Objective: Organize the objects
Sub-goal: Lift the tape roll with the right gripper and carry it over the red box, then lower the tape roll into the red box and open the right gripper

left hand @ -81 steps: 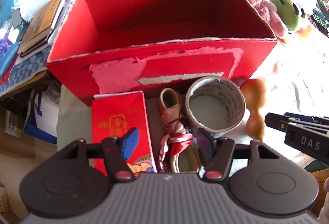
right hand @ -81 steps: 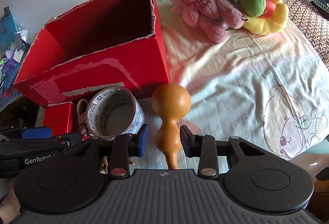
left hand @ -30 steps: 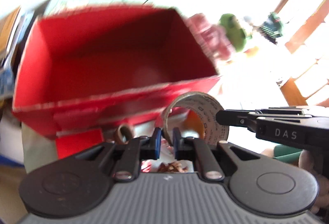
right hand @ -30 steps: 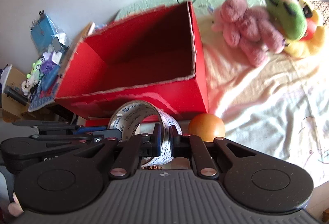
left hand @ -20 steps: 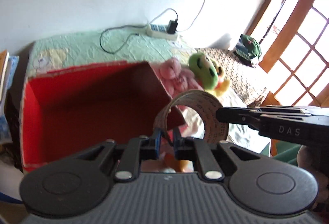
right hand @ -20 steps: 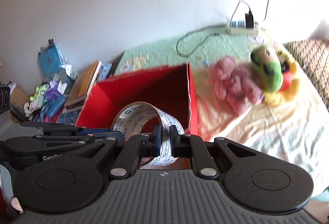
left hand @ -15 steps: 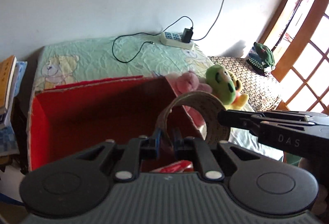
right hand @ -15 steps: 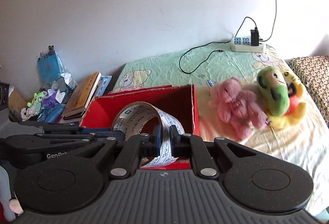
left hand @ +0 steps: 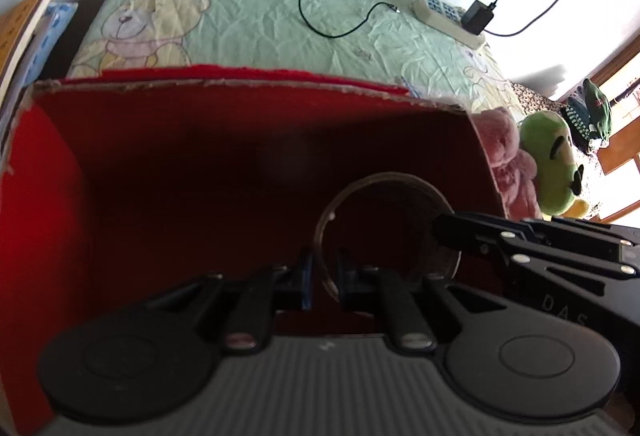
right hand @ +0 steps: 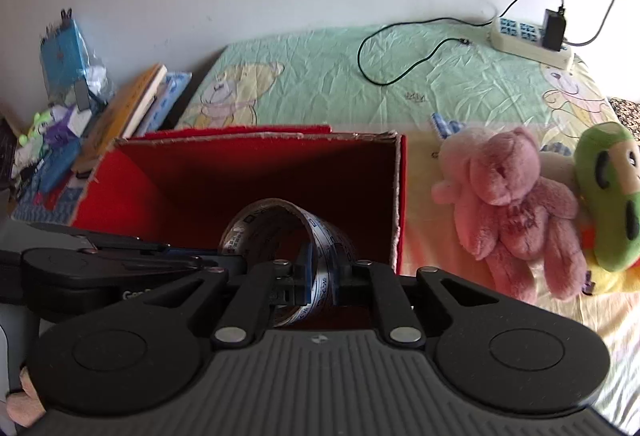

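A large roll of printed packing tape (left hand: 384, 184) (right hand: 280, 214) is held inside the open red cardboard box (left hand: 240, 104) (right hand: 352, 156). My left gripper (left hand: 323, 276) is shut on the roll's left wall. My right gripper (right hand: 322, 274) is shut on its right wall. Each gripper shows in the other's view: the right one (left hand: 440, 232) at the roll's right side, the left one (right hand: 236, 262) at its left. The box floor under the roll is dark and hidden.
The box stands on a bed with a green bear-print sheet (right hand: 320, 76). A pink plush bear (right hand: 516, 204) and a green plush toy (right hand: 612, 196) lie right of the box. A power strip (right hand: 528, 40) with cables lies at the back. Books (right hand: 124, 112) and clutter lie left.
Both grippers have carried the tape roll up from in front of the box, over its front wall and down inside it. Both stay shut on the roll.
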